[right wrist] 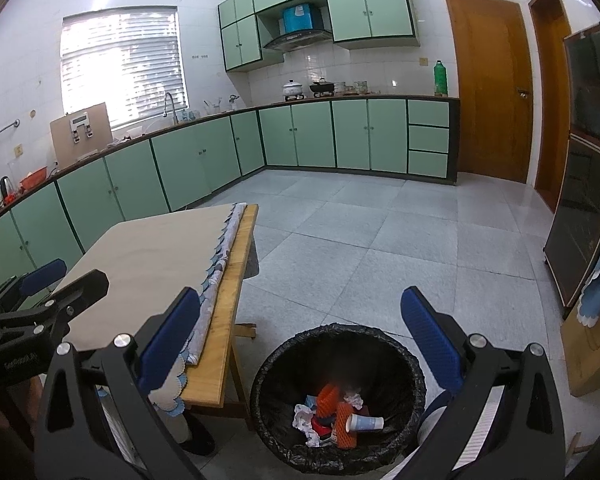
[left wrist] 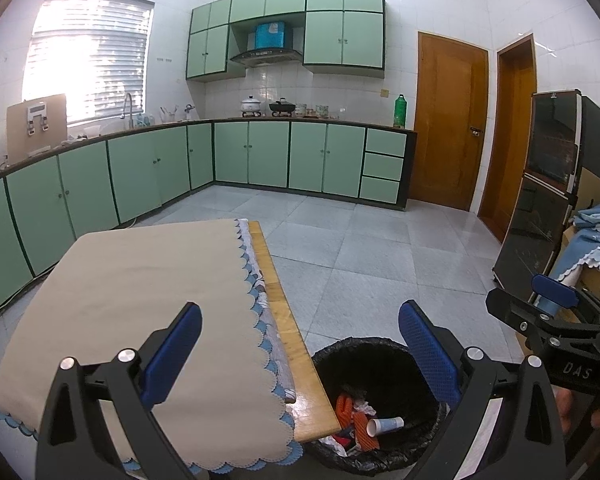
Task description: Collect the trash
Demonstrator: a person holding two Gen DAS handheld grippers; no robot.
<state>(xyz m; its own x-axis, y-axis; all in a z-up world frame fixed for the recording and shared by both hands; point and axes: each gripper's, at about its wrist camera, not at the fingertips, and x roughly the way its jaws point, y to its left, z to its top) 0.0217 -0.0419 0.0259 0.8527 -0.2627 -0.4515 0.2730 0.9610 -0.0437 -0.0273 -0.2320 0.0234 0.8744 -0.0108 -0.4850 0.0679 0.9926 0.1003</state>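
A kitchen with pale green cupboards (right wrist: pixel 172 168) along two walls, a grey tiled floor (right wrist: pixel 380 240) and two brown doors (right wrist: pixel 492 80) is shown. A wooden table (left wrist: pixel 288 344) is seen at the left, most of its top covered by a beige cloth (left wrist: pixel 132 300) with a scalloped blue edge; nothing is seen lying on the cloth. Just beside the table's near right corner, on the floor, a bin (right wrist: pixel 338 400) lined with a black bag is placed. The trash is found inside the bin, at its bottom: orange foam netting (right wrist: pixel 346 424), a white and blue paper cup (right wrist: pixel 366 424) lying on its side, and crumpled white paper (right wrist: pixel 304 420), all touching one another.

The left gripper (left wrist: pixel 300 356) is held above the near right part of the table, its blue-padded fingers (left wrist: pixel 172 356) spread wide apart with nothing between them. The right gripper (right wrist: pixel 300 344) is held over the bin, its fingers (right wrist: pixel 432 344) likewise spread wide and nothing gripped. From the right wrist view the left gripper is seen at the far left edge, and a dark shoe (right wrist: pixel 198 436) is seen on the floor under the table's near corner. A blue cloth (left wrist: pixel 592 236) is draped over cardboard boxes at the right.
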